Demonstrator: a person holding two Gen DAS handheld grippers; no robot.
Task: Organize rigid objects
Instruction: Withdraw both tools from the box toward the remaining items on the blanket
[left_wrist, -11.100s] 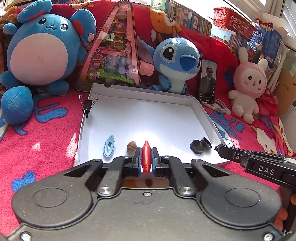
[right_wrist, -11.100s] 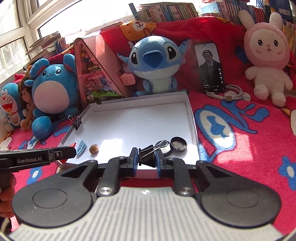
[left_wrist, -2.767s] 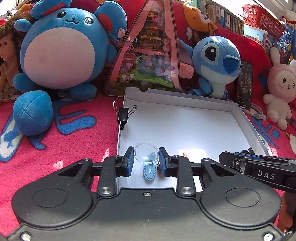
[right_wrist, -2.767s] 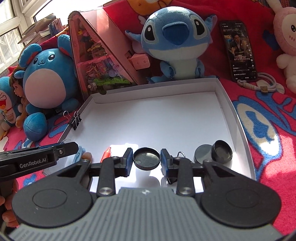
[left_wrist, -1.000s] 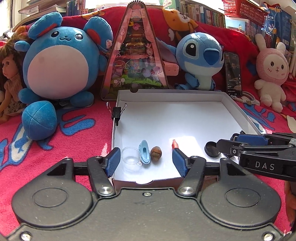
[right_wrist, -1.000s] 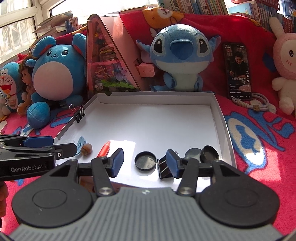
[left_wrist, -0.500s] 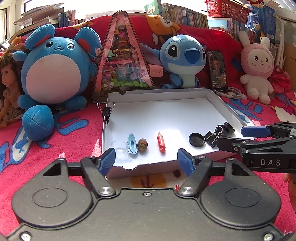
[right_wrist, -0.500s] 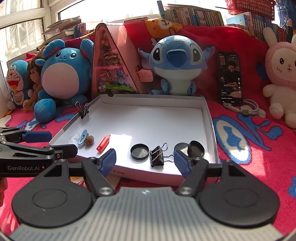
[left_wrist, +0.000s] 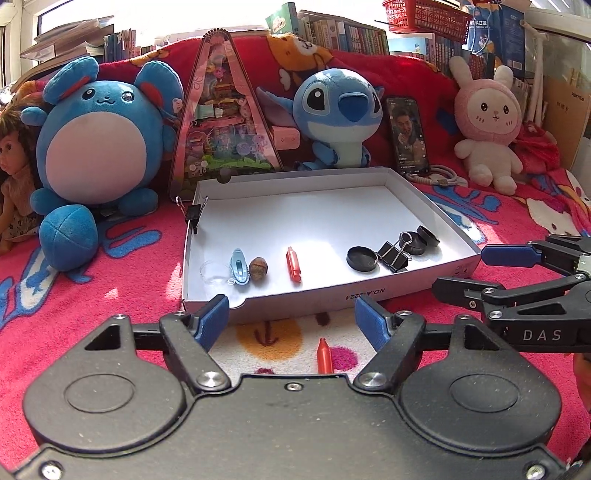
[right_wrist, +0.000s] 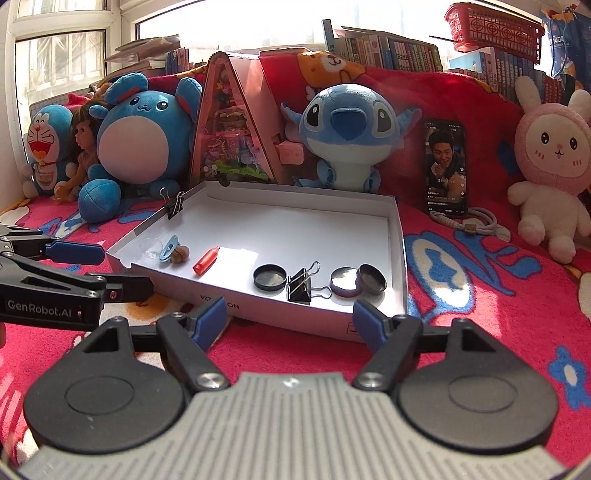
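Left wrist view: left tongs (left_wrist: 291, 319) gape wide, empty, just short of white tray's near wall (left_wrist: 314, 295). Row inside along that wall: clear cup (left_wrist: 213, 271), blue clip (left_wrist: 239, 266), nut (left_wrist: 258, 269), red crayon (left_wrist: 293, 264).

Right wrist view: right tongs (right_wrist: 290, 319) spread wide, empty. Black lid (right_wrist: 270, 277), binder clip (right_wrist: 301, 286) near front edge.

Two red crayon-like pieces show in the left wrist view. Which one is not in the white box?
The red piece lying on the blanket just ahead of the open left gripper is outside. The other red piece lies inside the white box, right of the acorn.
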